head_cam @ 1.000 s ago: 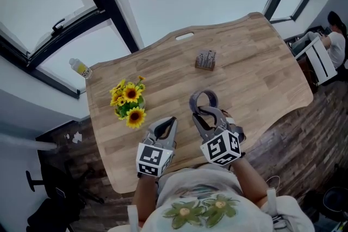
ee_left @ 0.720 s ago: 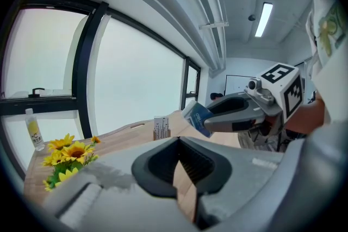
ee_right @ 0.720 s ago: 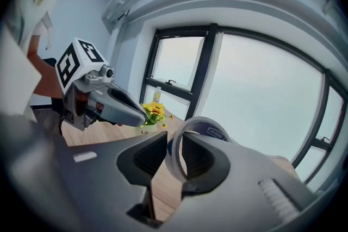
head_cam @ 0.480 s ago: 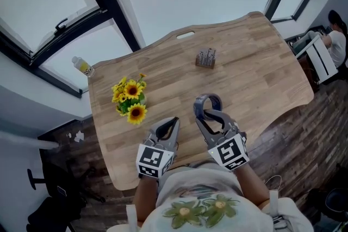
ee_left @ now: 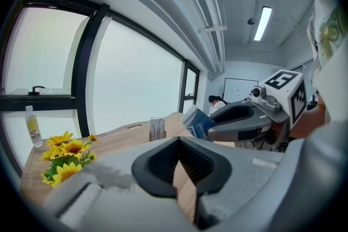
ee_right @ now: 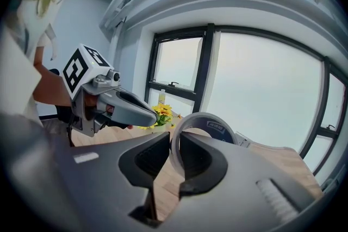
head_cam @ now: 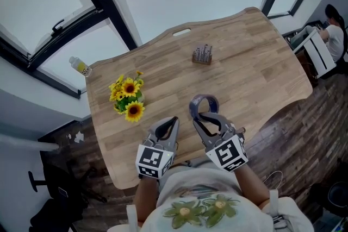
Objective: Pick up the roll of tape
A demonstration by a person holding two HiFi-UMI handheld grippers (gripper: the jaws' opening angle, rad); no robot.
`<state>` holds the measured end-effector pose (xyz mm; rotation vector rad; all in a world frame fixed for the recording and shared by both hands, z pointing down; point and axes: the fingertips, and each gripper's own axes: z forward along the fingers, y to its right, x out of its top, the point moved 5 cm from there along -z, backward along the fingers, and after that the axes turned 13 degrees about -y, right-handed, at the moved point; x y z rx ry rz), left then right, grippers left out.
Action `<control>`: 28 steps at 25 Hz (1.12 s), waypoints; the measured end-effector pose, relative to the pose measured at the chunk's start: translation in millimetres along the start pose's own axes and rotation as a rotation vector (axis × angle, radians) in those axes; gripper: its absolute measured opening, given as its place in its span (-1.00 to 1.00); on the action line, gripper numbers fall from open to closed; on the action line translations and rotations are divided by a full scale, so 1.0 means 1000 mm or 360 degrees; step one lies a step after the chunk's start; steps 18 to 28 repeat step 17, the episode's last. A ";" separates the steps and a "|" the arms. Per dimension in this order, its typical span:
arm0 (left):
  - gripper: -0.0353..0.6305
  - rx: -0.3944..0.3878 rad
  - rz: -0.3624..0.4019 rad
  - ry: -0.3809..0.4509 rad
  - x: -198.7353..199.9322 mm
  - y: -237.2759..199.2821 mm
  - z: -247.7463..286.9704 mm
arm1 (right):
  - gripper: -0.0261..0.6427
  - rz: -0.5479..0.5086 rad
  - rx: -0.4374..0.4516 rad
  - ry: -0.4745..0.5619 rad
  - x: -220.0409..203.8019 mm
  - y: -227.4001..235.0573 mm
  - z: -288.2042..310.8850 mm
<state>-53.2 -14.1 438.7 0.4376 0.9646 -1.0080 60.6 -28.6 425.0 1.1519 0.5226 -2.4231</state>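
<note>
A wooden table [head_cam: 261,62] is set against tall windows, with a bunch of sunflowers [head_cam: 128,99] near its left edge and a small grey block [head_cam: 202,55] further back. The roll of tape [head_cam: 203,105] is held upright at the tips of the right gripper [head_cam: 207,116] – its wall is pinched between the closing jaws, near the table's front edge. The left gripper [head_cam: 166,126] is kept just beside it – jaws together, nothing between them.

The roll of tape [ee_left: 199,126] carries print that seems to read "deli" on its blue side
</note>
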 end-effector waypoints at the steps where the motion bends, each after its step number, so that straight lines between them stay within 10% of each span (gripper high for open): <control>1: -0.88 -0.0001 0.0001 0.0000 0.000 0.001 0.000 | -0.75 0.0000 0.0001 0.0001 0.000 -0.001 0.000; 28: -0.88 -0.0010 0.0005 0.0007 0.000 0.007 0.000 | -0.75 -0.0055 0.0000 -0.0021 0.001 -0.007 -0.003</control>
